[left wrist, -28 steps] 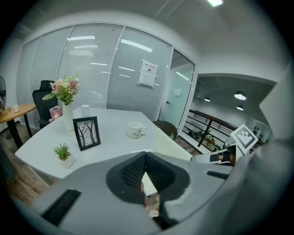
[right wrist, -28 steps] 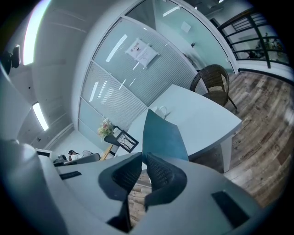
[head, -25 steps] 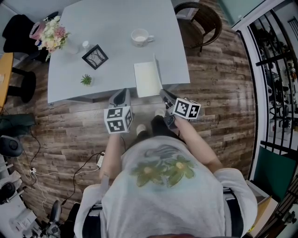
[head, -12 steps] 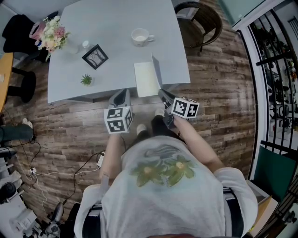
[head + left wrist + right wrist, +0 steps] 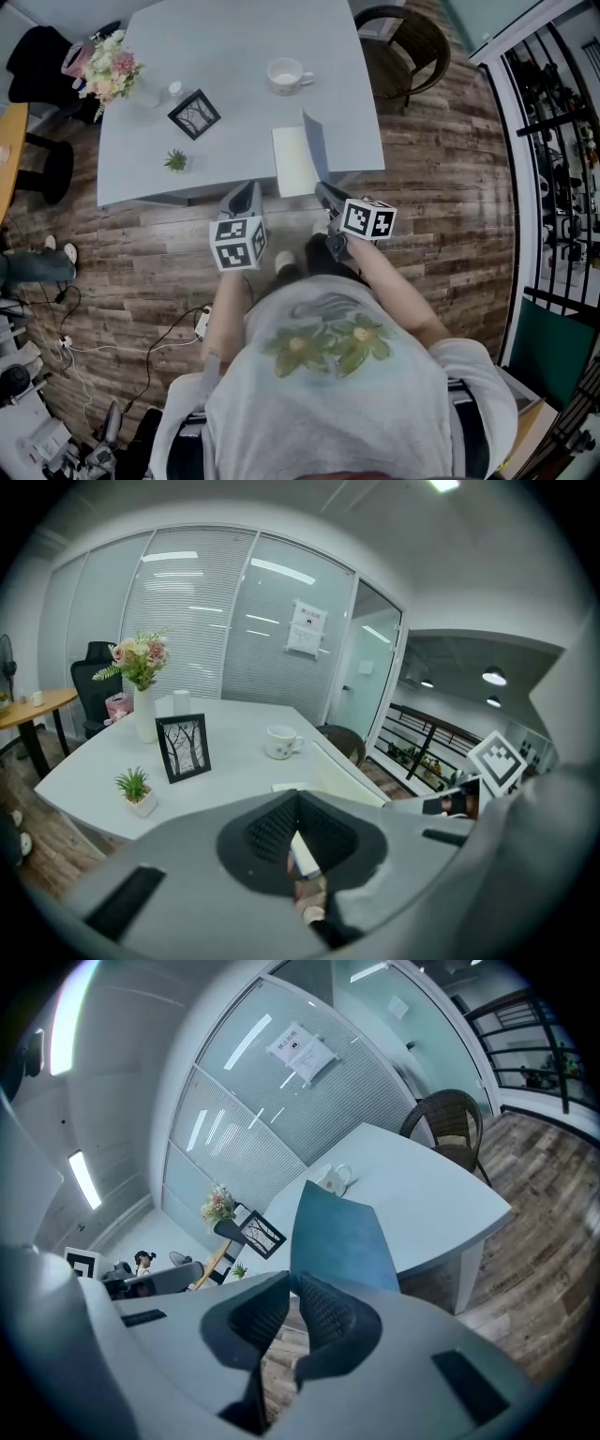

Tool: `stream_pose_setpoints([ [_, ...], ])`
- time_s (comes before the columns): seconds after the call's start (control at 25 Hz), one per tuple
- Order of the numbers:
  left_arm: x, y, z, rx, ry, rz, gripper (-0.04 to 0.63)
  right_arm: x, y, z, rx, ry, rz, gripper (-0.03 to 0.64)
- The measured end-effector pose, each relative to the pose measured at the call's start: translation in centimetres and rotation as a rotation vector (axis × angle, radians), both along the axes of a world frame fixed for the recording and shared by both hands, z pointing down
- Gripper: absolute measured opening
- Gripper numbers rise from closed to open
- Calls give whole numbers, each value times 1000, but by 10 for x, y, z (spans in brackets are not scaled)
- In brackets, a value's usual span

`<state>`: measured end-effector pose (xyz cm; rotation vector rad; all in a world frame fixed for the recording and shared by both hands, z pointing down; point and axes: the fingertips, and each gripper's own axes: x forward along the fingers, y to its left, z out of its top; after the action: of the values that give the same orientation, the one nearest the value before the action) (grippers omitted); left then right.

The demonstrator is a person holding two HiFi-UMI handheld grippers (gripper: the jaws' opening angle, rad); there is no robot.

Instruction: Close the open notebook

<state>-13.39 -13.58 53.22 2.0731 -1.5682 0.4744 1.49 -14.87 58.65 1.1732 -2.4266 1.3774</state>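
Note:
The notebook (image 5: 292, 161) lies open at the near edge of the grey table (image 5: 234, 47), white page up. Its blue cover (image 5: 315, 146) stands raised on the right side. My right gripper (image 5: 322, 191) is shut on the cover's near edge; in the right gripper view the cover (image 5: 337, 1237) rises straight out of the gripper (image 5: 289, 1293). My left gripper (image 5: 248, 189) hangs in front of the table's edge, left of the notebook, open and with nothing in it. In the left gripper view the cover (image 5: 349, 778) shows beyond the gripper (image 5: 298, 841).
On the table stand a mug (image 5: 286, 75), a framed picture (image 5: 194, 114), a small potted plant (image 5: 175, 161) and a vase of flowers (image 5: 105, 73). A wicker chair (image 5: 405, 37) is at the far right corner. A black railing (image 5: 553, 141) runs along the right.
The right gripper has shifted slightly left with the cover, which now stands steeper and shows more of its blue outside. The left gripper has not moved.

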Motion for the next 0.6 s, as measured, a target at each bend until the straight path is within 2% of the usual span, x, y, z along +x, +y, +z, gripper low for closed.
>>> stream_pose_setpoints([
  [0.6,-1,6,-2,1,5,-21,3,-12,3,6,-17,24,-45,43],
])
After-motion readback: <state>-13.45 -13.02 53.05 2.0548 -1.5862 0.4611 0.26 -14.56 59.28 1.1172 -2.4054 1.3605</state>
